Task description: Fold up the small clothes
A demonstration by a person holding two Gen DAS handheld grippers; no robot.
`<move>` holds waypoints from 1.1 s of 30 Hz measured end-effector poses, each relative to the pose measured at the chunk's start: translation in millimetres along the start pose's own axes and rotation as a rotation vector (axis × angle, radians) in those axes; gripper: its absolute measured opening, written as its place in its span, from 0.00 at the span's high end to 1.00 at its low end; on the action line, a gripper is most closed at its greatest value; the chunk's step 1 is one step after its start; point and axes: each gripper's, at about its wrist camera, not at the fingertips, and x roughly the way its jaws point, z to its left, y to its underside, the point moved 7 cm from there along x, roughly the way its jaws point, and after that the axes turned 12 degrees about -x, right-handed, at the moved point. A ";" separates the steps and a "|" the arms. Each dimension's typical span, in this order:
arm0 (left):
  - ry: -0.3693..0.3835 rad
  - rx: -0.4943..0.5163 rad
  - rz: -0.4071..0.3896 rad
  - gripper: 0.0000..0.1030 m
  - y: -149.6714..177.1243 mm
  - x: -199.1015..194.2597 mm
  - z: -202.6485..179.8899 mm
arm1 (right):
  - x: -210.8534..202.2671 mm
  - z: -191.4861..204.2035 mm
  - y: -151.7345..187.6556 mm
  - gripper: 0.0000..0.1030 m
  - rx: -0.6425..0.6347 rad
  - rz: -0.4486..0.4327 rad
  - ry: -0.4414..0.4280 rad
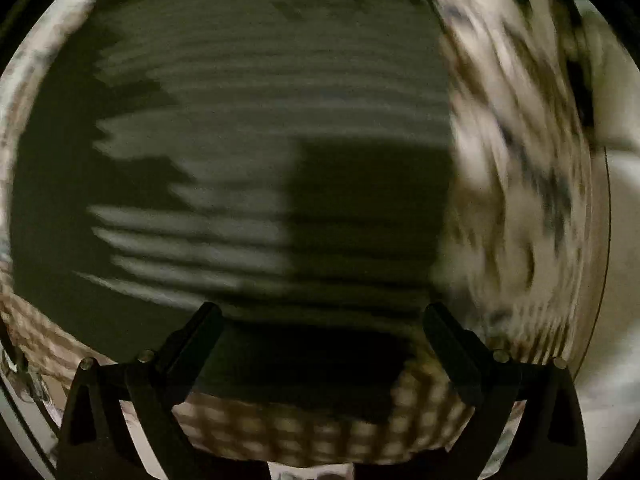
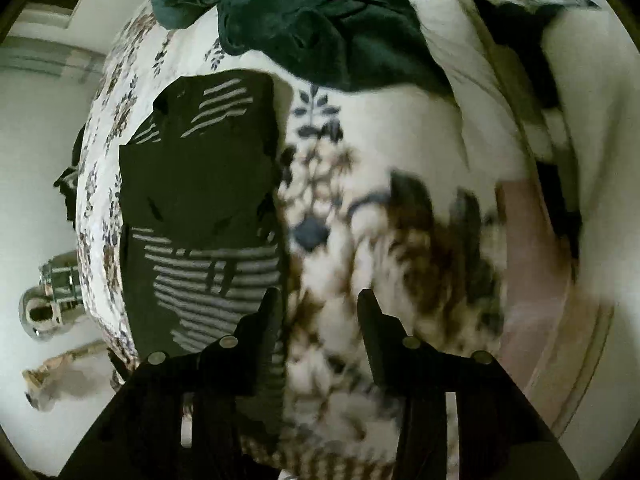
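Left gripper (image 1: 322, 320): jaws spread wide, nothing between them, directly above the dark striped garment (image 1: 224, 128).
Right gripper (image 2: 318, 304): jaws partly apart, seemingly empty; view blurred.
Garment: left of right gripper, flat on floral bedsheet (image 2: 400, 128).
Green clothes (image 2: 320, 12): far ahead.

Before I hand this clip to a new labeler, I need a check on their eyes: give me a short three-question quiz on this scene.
1. True or false: the left gripper fingers stand wide apart with nothing between them.
2. What pattern marks the dark garment?
3. The dark green clothes lie: A) on the floral sheet, B) on the floor, C) between the right gripper fingers.

Key: 1 true; 2 pale stripes; 3 A.
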 end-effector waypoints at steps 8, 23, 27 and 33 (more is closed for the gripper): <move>-0.113 0.059 -0.046 0.11 12.4 44.1 -29.6 | 90.5 -11.7 -114.0 0.42 0.062 0.007 -0.199; 0.134 -0.143 -0.214 0.96 -16.0 -79.3 33.4 | 123.4 42.5 -193.5 0.95 0.011 -0.020 -0.087; 0.192 -0.244 -0.281 0.96 -21.1 -122.7 92.3 | 85.1 103.1 -208.7 0.95 -0.076 -0.035 -0.045; 0.293 -0.504 -0.265 0.96 -30.8 -128.0 214.7 | 67.1 225.2 -245.8 0.95 -0.174 -0.056 -0.011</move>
